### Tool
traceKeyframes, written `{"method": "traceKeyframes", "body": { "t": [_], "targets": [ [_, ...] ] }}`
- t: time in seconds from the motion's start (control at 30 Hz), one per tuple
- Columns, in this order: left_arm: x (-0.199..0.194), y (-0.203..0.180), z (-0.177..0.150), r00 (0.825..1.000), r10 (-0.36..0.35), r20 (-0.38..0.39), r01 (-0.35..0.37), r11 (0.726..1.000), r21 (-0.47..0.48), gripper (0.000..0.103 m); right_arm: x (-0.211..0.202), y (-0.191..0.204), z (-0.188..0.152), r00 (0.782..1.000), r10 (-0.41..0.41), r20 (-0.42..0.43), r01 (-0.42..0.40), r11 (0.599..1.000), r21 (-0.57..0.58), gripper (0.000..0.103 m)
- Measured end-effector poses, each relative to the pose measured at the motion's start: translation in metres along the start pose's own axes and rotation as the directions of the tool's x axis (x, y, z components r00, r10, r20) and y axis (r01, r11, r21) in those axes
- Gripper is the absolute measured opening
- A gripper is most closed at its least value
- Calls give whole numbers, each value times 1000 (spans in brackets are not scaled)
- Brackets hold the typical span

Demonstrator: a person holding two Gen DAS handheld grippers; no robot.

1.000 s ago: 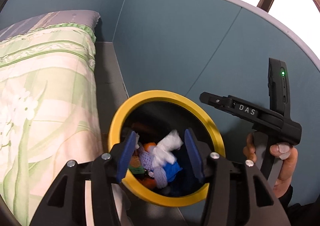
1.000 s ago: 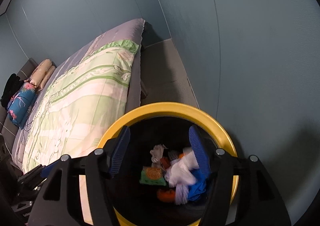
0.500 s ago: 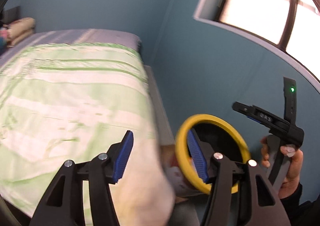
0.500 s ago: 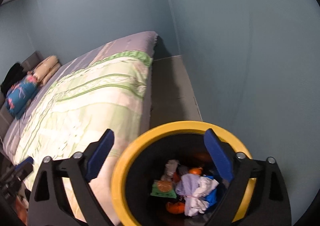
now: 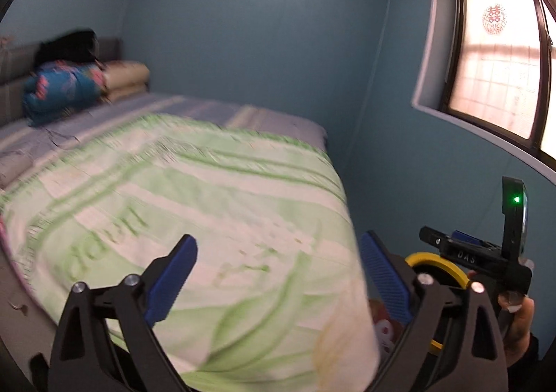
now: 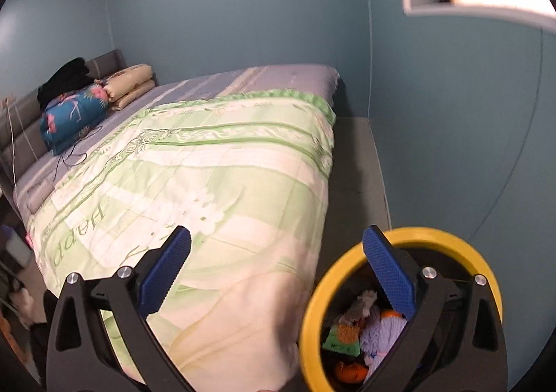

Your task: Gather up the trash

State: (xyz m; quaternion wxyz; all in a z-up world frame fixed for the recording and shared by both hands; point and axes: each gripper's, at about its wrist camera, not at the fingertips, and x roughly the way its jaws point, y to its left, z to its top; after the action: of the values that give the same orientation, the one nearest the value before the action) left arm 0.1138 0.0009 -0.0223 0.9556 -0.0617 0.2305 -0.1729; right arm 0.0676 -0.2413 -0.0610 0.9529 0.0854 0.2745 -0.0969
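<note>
A black trash bin with a yellow rim stands on the floor beside the bed's foot corner; it holds several pieces of trash, purple, green, orange and white. Part of its rim shows in the left wrist view. My right gripper is open and empty, above the bed corner and the bin's left rim. My left gripper is open and empty, over the green quilt. The right gripper's body shows in the left wrist view, held by a hand.
A bed with a green and white quilt fills the left and middle. Folded bedding and a blue floral bundle lie at the headboard. Blue walls close the right side; a window is at the upper right. A narrow grey floor strip runs between bed and wall.
Both grippers have lifted and swung left, away from over the bin toward the bed. The right jaws have opened wider. The bin now sits at the lower right of both views.
</note>
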Motion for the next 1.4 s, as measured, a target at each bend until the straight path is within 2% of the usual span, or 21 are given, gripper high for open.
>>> {"method": "traceKeyframes", "body": {
  "t": [0.1,0.23,0.4,0.5,0.67,0.83,1.4],
  "targets": [
    [-27,4,4,997,49,68,-49,999,3,95,-16,18,4,997,31,70,-30,999,-14,95],
    [-48,5,11,992,71,109,-72,997,8,95,-45,39,11,983,51,176,-48,999,-23,95],
    [-78,-1,13,976,106,192,-109,994,2,95,-87,61,8,950,48,307,-38,998,-40,95],
    [-93,-3,11,967,113,229,-116,993,-2,95,-103,67,3,934,40,355,-32,999,-28,95],
    [-107,-4,6,959,115,261,-114,993,-17,95,-115,69,-7,920,35,391,-25,999,-31,95],
    [-115,-2,3,955,113,275,-104,994,-45,95,-115,67,-15,916,17,401,-15,1000,-8,95],
    [-118,-3,0,956,104,276,-94,994,-52,95,-109,69,-18,929,5,370,-3,1000,-6,95]
  ]
}}
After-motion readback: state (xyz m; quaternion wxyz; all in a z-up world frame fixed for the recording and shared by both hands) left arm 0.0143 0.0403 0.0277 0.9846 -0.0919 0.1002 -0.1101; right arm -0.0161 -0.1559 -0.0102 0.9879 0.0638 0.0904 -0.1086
